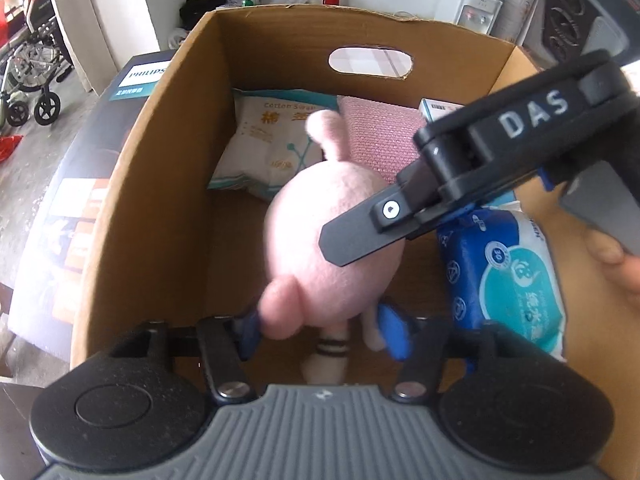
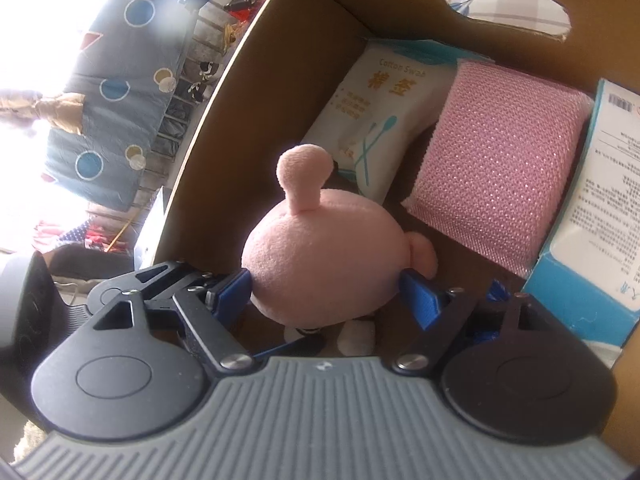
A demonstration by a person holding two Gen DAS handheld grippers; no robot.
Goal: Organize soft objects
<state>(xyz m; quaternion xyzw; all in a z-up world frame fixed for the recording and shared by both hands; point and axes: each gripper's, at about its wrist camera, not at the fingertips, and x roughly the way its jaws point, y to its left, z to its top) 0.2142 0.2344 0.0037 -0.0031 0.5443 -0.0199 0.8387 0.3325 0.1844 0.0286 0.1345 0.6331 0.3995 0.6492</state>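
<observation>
The box (image 1: 160, 168) already has most of its load. Along the far wall sit a swab pack (image 1: 272, 140), a pink sponge (image 1: 380, 136) beside it, and a flat carton (image 2: 600, 200) at the right end. A blue wipes pack (image 1: 504, 272) lies nearer, against the right side. These look settled, so I judge the sorting well along.

The plush (image 1: 320, 248), pink and round with one ear up, is the piece in hand. It hangs inside the box, over the bare patch of floor in front of the swab pack; whether it touches the bottom I cannot tell.

The right gripper (image 2: 326, 296) has the plush's round body between its blue pads (image 2: 236, 292), jaws wide and both pads against the fabric, so it seems to carry the plush. The left gripper (image 1: 320, 330) is about half open around the plush's lower end, near the striped legs; its left pad touches pink fabric, but I cannot tell whether it is truly pinching. A hand (image 1: 616, 264) shows at the edge.

What seems left: set the plush down in that gap and let go. Nothing else loose is in view, though the area outside the box is mostly hidden.
</observation>
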